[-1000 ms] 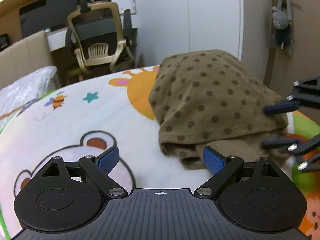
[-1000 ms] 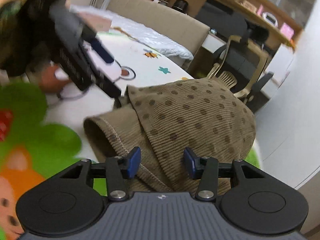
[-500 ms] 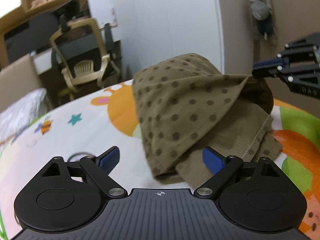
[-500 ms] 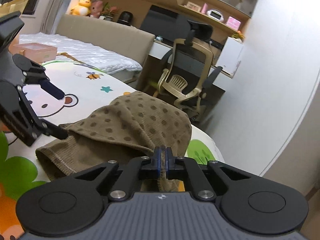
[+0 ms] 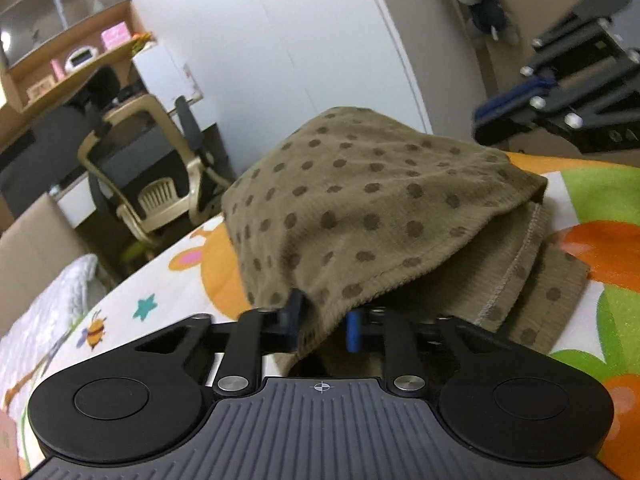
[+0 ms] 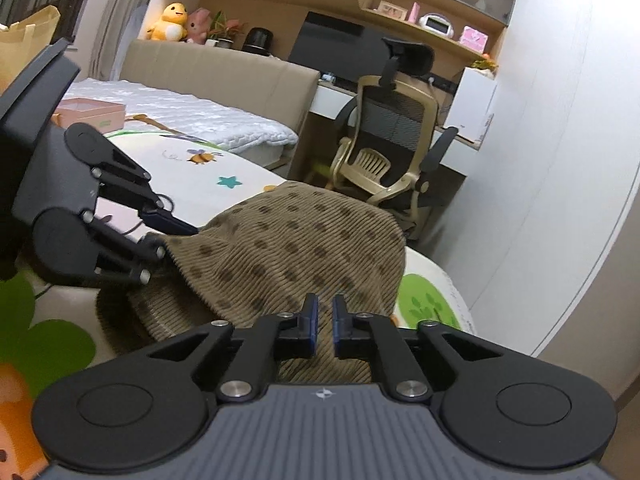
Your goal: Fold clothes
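Light: soft, even indoor
Blur: right gripper (image 5: 560, 92) smeared in left view
Edges: strong fisheye bending, corners dark

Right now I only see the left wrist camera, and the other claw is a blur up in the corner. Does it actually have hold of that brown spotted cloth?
Observer: It looks so. In the right wrist view the right gripper has its blue pads almost together, with a fold of the brown spotted cloth between them.
Visitor: And my own claw, seen from over there?
Observer: The left gripper pinches the cloth's raised corner, one finger above the edge and one below.
Visitor: Anything off to the side that I'm missing?
Observer: A pink box lies on the white quilt; your view doesn't show the box.
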Motion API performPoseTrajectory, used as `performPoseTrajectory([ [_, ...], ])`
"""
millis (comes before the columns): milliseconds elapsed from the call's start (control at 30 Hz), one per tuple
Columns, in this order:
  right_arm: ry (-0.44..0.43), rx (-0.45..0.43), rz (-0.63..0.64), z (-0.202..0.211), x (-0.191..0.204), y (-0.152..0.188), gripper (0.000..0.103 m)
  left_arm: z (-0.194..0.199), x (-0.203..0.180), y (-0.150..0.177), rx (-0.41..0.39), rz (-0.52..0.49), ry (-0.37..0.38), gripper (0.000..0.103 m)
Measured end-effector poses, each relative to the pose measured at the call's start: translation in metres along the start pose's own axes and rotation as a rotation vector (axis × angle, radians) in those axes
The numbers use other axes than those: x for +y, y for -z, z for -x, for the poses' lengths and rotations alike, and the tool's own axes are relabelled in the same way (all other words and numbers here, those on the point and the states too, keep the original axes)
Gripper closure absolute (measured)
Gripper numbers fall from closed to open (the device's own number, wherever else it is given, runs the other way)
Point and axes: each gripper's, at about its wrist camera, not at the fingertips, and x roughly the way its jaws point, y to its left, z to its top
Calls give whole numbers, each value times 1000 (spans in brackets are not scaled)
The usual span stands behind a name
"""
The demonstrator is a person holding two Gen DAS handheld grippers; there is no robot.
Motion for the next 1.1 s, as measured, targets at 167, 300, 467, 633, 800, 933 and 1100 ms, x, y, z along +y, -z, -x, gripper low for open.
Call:
performPoseTrajectory([
  [167,-76,-30,-88,7,-10,1,50,9,10,-9,-18,69,15,88],
  [300,-138,-55,-160,13,-19,1,37,16,14,-22,-57,127,39,93],
  [467,-90,-35,-5,4,9,12,32,20,21,-34,-90,219,76,97],
  [633,40,-10,103,-24,30,19,84,24,20,-32,-93,236,101,98],
  [800,106,-34,18,-10,1,7,94,31,8,-27,-89,209,153,98],
  [933,93,59,6,-2,-12,26,97,24,-16,-17,-33,184,227,98],
  [1100,23,139,-62,13,-16,58,97,21,-28,-5,22,179,232,96],
])
